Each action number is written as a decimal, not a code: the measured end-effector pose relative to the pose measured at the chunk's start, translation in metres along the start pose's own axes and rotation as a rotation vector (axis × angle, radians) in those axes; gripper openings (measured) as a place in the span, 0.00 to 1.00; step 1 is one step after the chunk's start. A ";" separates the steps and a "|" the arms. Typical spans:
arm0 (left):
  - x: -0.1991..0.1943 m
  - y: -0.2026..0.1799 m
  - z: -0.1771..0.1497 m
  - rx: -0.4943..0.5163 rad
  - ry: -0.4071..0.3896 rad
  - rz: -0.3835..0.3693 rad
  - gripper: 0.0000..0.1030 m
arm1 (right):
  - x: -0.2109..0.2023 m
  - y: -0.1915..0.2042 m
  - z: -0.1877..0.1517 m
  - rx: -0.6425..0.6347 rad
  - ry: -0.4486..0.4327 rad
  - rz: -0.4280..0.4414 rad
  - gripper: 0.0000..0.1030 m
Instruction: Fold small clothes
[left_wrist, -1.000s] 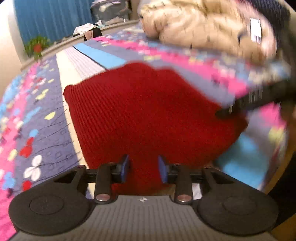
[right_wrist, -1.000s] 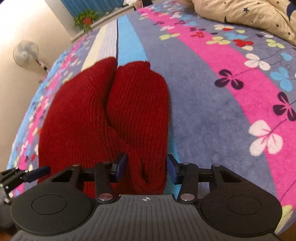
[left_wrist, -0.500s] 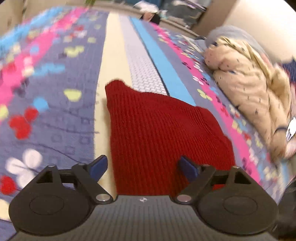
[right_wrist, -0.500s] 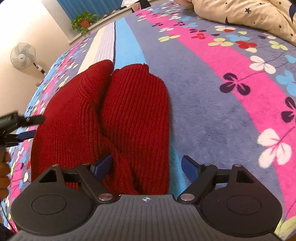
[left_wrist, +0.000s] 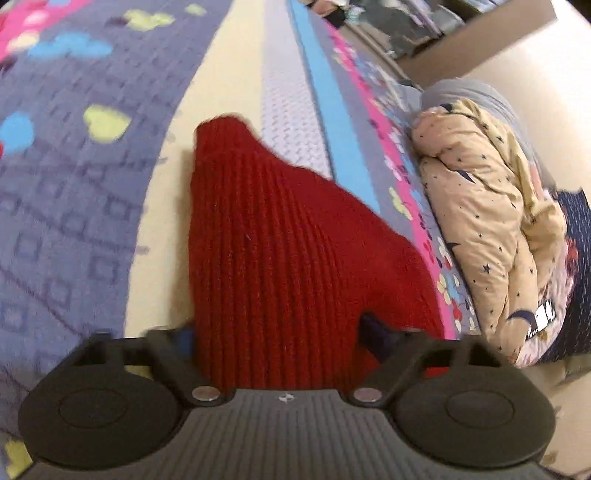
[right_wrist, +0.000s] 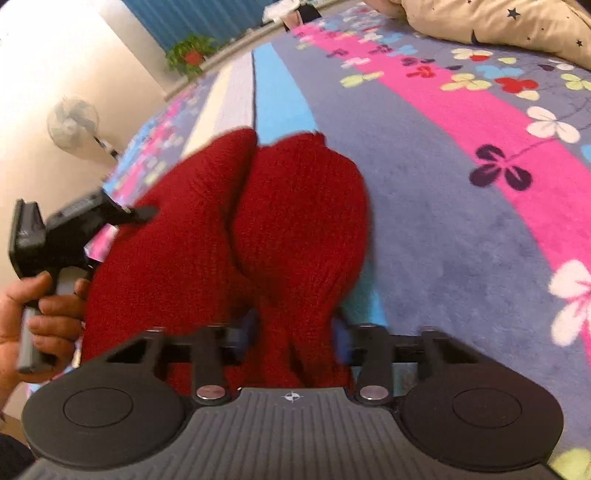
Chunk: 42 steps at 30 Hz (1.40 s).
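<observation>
On the bed, over a flowery striped blanket (right_wrist: 461, 206), lies a red knit garment (right_wrist: 229, 236), bunched into two rounded humps with a crease running between them in the right wrist view. From the left wrist view the same knit reads as one ribbed wedge with a cuff-like end pointing away, lying on the cream and grey stripes.

Right gripper (right_wrist: 293, 334) sits at the near edge of the knit and its jaws have just been closing; they're narrow now, with a fold of the red fabric pinched up between the blue pads. Left gripper (left_wrist: 275, 338) is spread wide, its jaws having come in a little just now, and a broad band of the knit sits between the fingers. Honestly it's a bit blurry there, so I can't swear the pads are pressing on it; looks more like they're straddling it.

The right camera also catches a hand (right_wrist: 35, 314) wrapped around the left gripper's handle, at the left side of the garment. A cream star-print quilt (left_wrist: 491, 229) is heaped on the blanket off to the right, well apart from the knit. Fan (right_wrist: 72, 123) and potted plant (right_wrist: 190, 53) in the background.
</observation>
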<state>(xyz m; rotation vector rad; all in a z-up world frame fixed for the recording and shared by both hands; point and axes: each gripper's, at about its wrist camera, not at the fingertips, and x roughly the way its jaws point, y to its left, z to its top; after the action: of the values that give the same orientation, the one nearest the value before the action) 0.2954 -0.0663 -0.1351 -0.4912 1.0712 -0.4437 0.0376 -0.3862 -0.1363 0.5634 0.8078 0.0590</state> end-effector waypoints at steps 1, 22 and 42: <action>-0.005 -0.006 0.003 0.027 -0.007 0.008 0.64 | -0.001 0.002 0.001 0.009 -0.019 -0.002 0.31; -0.180 0.082 0.092 0.238 -0.356 0.433 0.63 | 0.145 0.147 0.030 -0.199 0.038 0.124 0.07; -0.251 -0.013 -0.162 0.576 -0.476 0.511 0.91 | -0.017 0.157 0.009 -0.274 -0.225 -0.112 0.84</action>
<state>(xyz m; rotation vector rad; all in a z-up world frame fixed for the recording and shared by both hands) 0.0436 0.0388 -0.0123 0.1916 0.5343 -0.1494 0.0568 -0.2611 -0.0418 0.2595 0.5979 0.0028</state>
